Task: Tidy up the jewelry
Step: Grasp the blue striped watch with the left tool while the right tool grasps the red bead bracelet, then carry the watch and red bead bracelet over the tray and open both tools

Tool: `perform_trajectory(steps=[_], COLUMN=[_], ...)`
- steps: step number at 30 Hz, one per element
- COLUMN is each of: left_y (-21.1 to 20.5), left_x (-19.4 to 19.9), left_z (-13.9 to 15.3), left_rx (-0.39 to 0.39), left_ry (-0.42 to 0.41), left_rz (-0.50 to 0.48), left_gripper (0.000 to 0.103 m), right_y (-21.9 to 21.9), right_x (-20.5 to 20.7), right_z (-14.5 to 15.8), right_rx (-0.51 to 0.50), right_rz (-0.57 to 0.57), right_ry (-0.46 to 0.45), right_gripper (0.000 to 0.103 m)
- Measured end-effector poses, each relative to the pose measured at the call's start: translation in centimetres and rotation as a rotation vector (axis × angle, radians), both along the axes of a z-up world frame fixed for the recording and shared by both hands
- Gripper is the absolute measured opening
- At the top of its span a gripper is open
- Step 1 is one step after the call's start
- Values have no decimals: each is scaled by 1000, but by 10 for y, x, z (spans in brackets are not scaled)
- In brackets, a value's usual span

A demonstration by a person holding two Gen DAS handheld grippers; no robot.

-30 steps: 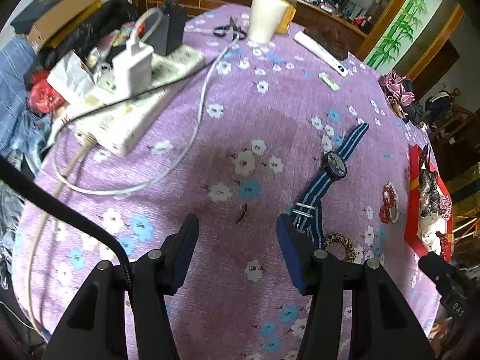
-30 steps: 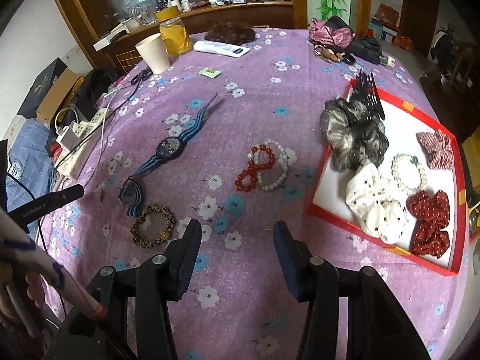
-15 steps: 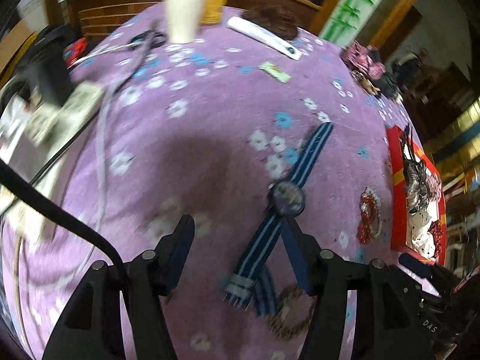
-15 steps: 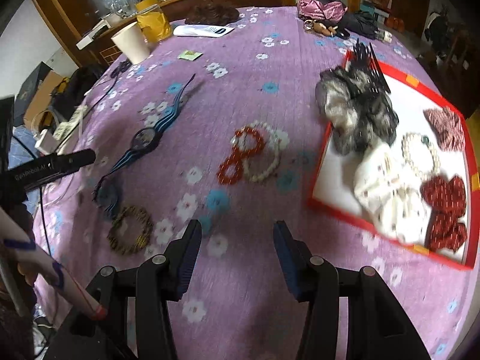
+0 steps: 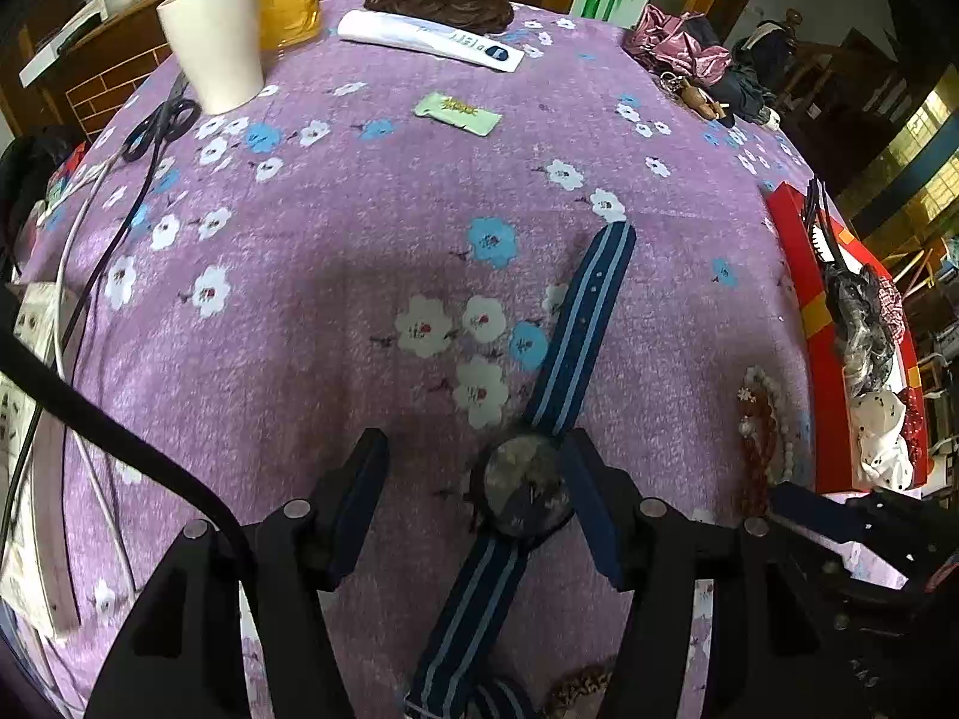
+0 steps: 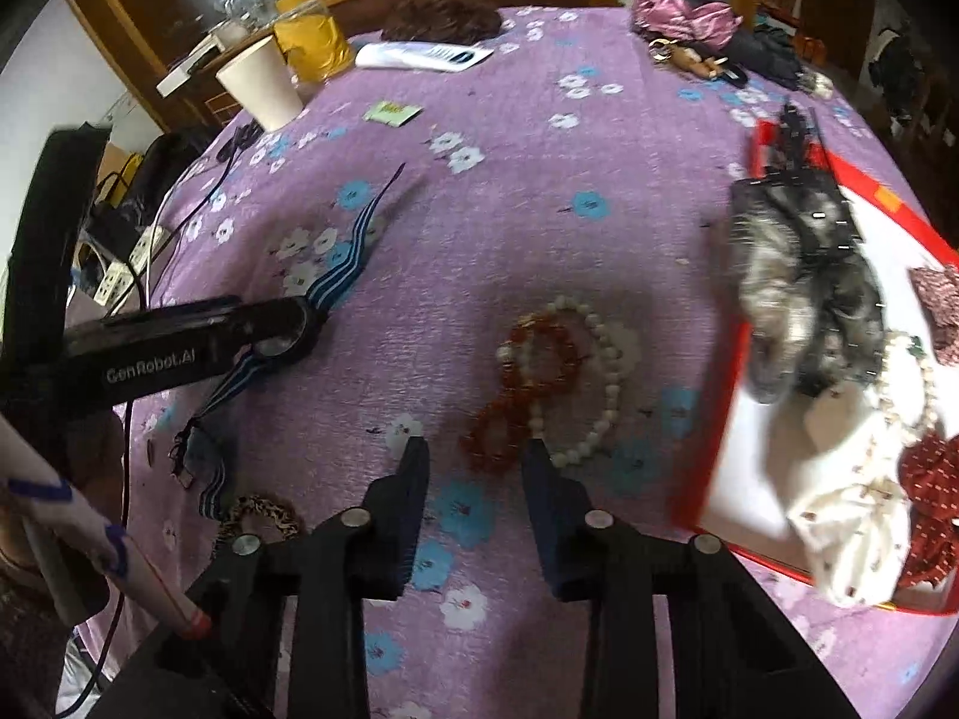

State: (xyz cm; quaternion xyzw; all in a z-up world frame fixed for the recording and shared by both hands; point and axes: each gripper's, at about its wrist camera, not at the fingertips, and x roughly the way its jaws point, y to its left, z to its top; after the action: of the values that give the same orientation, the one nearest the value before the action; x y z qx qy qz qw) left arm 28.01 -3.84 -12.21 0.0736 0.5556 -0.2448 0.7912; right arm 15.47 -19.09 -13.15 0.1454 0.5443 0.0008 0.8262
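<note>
A watch [image 5: 522, 486] with a blue striped strap lies on the purple flowered cloth. My left gripper [image 5: 473, 461] is open, its jaws astride the watch face, just above it; the right wrist view shows it over the watch [image 6: 273, 347]. My right gripper [image 6: 473, 461] is open and empty, just short of a red bead bracelet [image 6: 509, 419] and a white pearl bracelet [image 6: 593, 371]. A red tray [image 6: 719, 419] at the right holds scrunchies and a pearl bracelet [image 6: 905, 371]. A leopard hair tie [image 6: 258, 515] lies near the watch strap's end.
A paper cup [image 5: 216, 54], scissors [image 5: 159, 123], a white comb [image 5: 428, 39], a green packet [image 5: 458, 111] and a pink bag [image 5: 677, 42] sit at the table's far side. A power strip and cables [image 5: 66, 275] lie at the left edge.
My left gripper has swung right and down until its jaws stand astride the watch face. My right gripper has moved forward and down toward the red and pearl bracelets. Both have stayed open.
</note>
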Motion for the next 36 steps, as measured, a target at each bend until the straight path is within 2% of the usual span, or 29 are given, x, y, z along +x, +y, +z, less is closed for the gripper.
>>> perform_trajectory(steps=[6,8,9,11,13,14,16,19,25,26,27,28,30,32,36], left_y=[-6,-7,-7,-7,-2,2,7,17,35,37,40,41,42,36,17], left_x=[-1,-4,-4,-5,-4,-4,-7,-12,-17,-18,-19,-20,-22,-25,-25], left_z=[-1,0,1,5,13,16,23,29,24,23,22,21,22,23,13], left_rx=[-2,-38,-62,-63,-101,-127,-127,-132,-139,-146,-151,-147,-138,-114,-16], left_ry=[-27,-21,1,-5,9,34,27,19,42,49,47,42,10,-35,-59], left_rz=[-30,-55,-56,-37,-26,-17,0,22,59,65,74,81,92,75,-1], left_gripper=[58,38,30,22,10,9,8,2,2,3,11,31,57,61,61], right_y=[-1,1,2,4,4,4,2,1,-6,-8,-9,-10,-14,-17,-20], right_x=[13,16,17,19,21,21,17,10,-14,-19,-20,-23,-26,-30,-33], right_z=[-8,-7,-7,-6,-6,-6,2,18,38,38,36,34,26,21,16], right_rx=[-25,-48,-61,-99,-98,-93,-64,-23,42,44,39,34,40,53,83], right_rz=[-26,-22,-22,-21,-17,-17,-18,-19,-27,-25,-26,-32,-45,-69,-86], right_ry=[7,4,1,-4,-5,-6,-22,-57,-92,-91,-87,-82,-51,-45,-35], right_gripper=[30,30,27,16,15,14,0,0,0,0,1,1,13,20,20])
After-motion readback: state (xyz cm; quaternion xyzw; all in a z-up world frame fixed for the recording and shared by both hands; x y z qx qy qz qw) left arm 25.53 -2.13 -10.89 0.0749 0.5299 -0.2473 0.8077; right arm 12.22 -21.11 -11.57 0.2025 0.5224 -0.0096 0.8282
